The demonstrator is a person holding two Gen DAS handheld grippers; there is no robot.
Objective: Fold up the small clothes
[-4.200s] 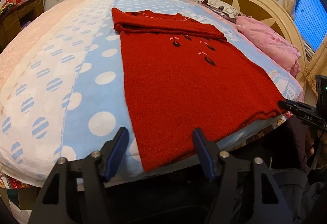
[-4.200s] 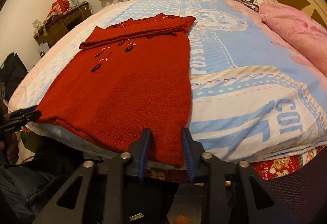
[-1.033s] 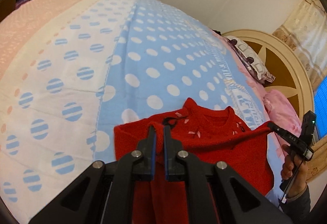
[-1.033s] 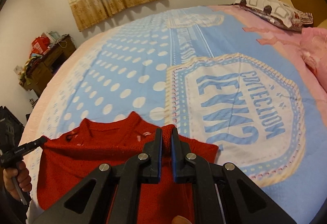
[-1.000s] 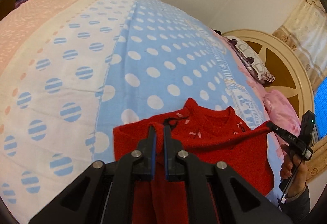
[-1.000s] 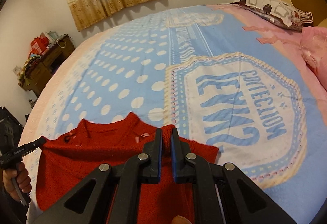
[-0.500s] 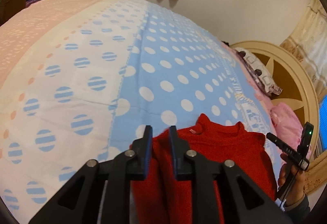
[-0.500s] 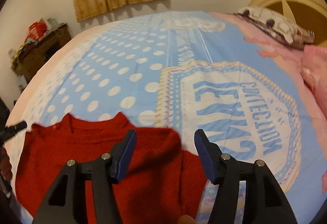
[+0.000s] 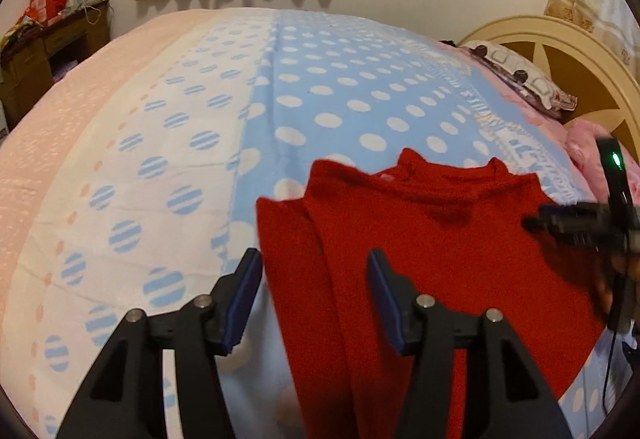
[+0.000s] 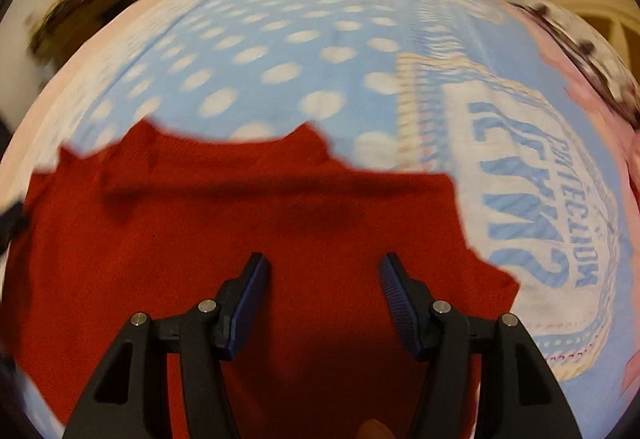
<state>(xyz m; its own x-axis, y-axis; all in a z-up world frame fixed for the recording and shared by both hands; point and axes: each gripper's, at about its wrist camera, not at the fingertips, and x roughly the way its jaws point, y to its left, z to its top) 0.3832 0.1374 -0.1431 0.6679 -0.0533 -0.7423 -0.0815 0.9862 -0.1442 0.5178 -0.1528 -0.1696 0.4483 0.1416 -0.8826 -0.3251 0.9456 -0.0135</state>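
Observation:
A red knitted sweater [image 9: 432, 251] lies folded on the bed, its neckline toward the far side. It also shows in the right wrist view [image 10: 240, 231], which is blurred. My left gripper [image 9: 314, 279] is open and empty, above the sweater's left edge. My right gripper [image 10: 322, 279] is open and empty, above the sweater's right half. The right gripper also shows at the right edge of the left wrist view [image 9: 576, 223], over the sweater's right side.
The bed has a blue polka-dot blanket [image 9: 320, 87] with a pink strip at the left. A pink pillow [image 9: 588, 143] and a patterned pillow [image 9: 520, 75] lie by the cream headboard [image 9: 568, 47] at the right. A cluttered wooden desk [image 9: 44, 39] stands far left.
Both grippers were shut on the sweater's folded-over edge a second ago. Both have opened and let it go. The sweater now lies on the bed and both grippers have drawn back.

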